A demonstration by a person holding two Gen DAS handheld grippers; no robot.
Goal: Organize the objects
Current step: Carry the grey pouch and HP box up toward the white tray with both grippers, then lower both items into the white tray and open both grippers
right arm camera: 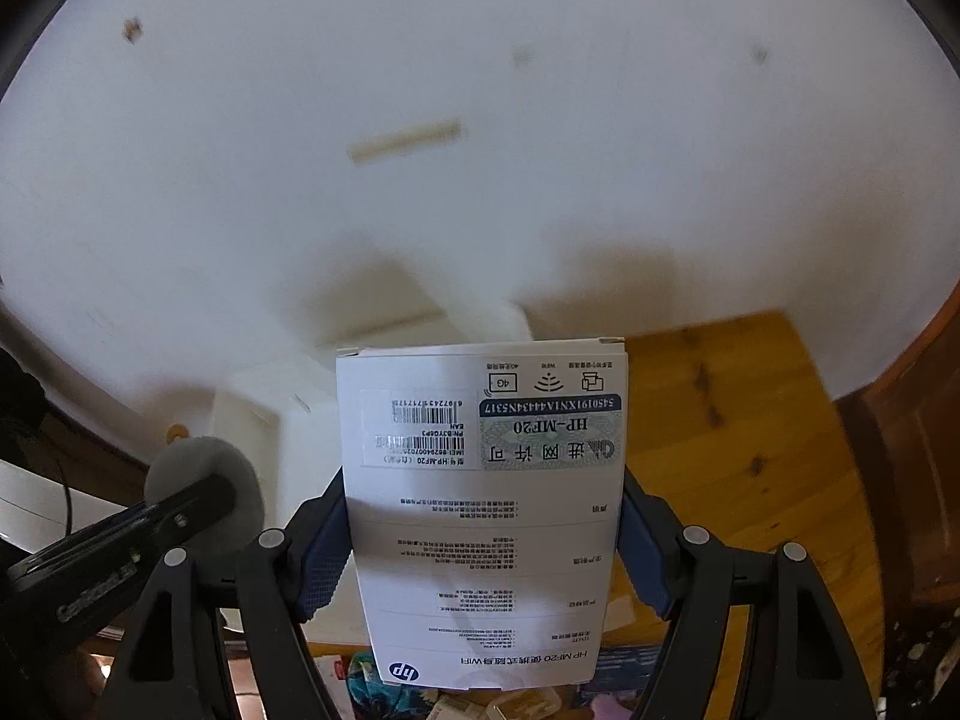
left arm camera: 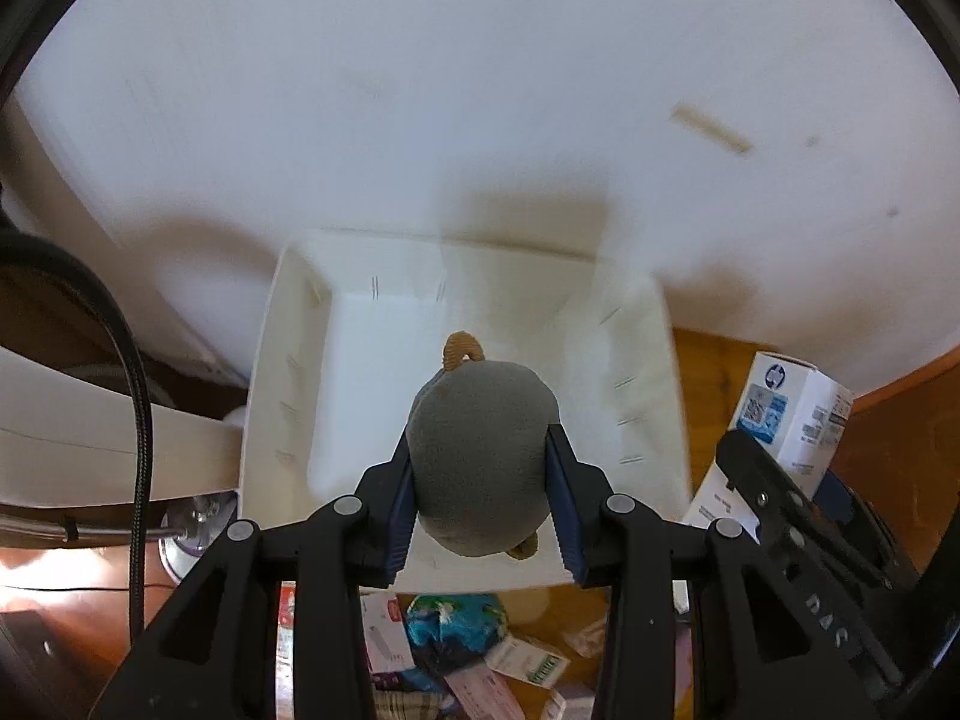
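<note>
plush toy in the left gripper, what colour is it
Grey plush toy with a tan loop; clearest in the left wrist view.

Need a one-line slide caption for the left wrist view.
Left gripper holds a grey plush toy above an empty white bin, clutter below.

Grey plush toy [left arm camera: 480, 456] with tan loop; white bin [left arm camera: 288, 372]; white printed box [right arm camera: 480, 510]

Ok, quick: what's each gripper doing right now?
Left gripper: closed on the grey plush toy, above the white bin.
Right gripper: closed on the white HP box.
</note>
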